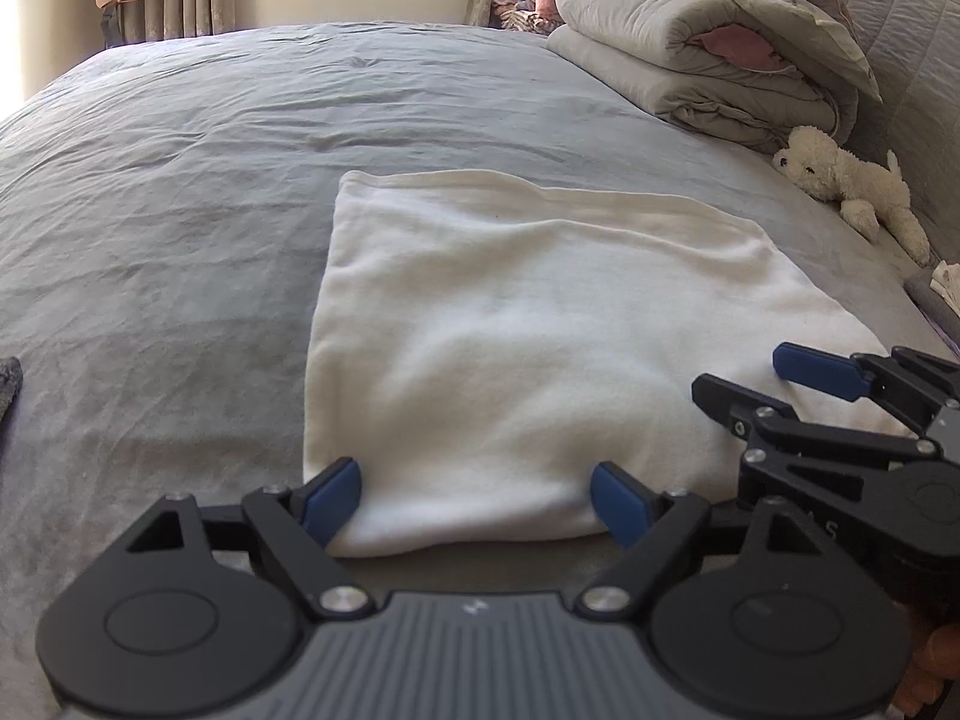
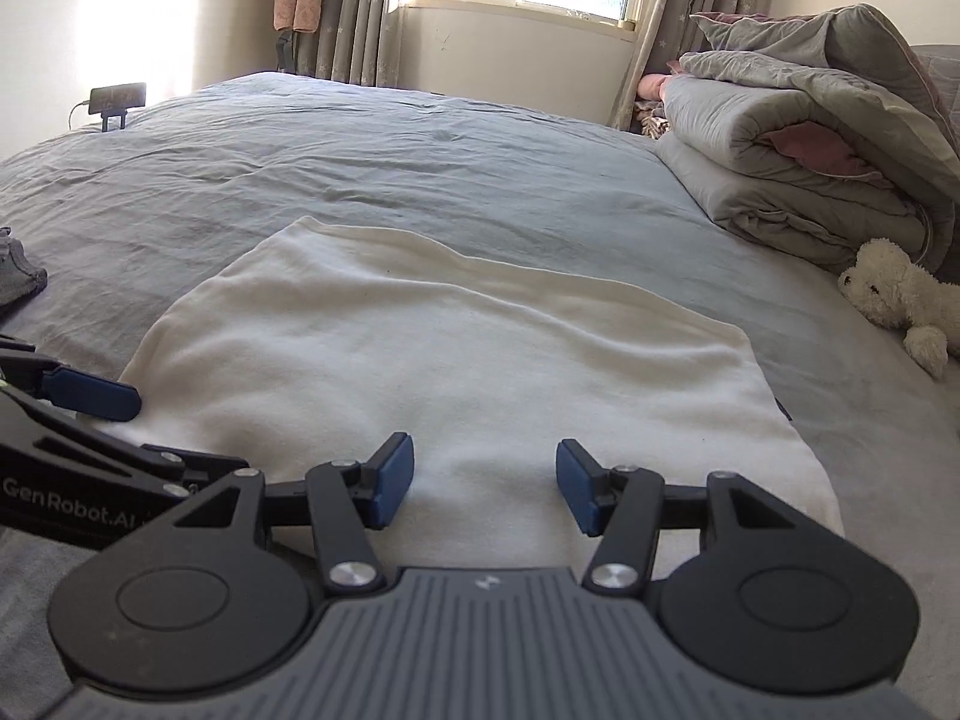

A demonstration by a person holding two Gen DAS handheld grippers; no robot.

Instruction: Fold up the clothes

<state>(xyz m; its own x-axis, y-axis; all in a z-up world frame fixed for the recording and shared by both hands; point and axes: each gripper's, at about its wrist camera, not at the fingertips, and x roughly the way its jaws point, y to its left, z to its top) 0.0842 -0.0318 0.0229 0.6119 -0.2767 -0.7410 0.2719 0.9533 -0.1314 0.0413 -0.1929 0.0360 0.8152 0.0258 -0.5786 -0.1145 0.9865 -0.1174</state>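
A white folded garment [image 1: 510,348] lies flat on the grey bedsheet [image 1: 180,210]. My left gripper [image 1: 477,501] stands wide open at the garment's near edge. That hem lies between its blue pads, and they do not pinch it. To the right, my right gripper [image 1: 741,372] hovers over the garment's near right part. In the right wrist view the right gripper [image 2: 486,468] is open just above the white garment [image 2: 450,348], with nothing between its pads. One of the left gripper's blue fingers [image 2: 90,396] shows at the garment's left edge.
A stack of folded grey quilts [image 2: 810,168] sits at the back right, with a cream plush toy [image 2: 900,294] in front of it. Some dark grey cloth [image 2: 18,276] lies at the left edge of the bed. A phone on a stand [image 2: 117,99] is beyond the far left corner.
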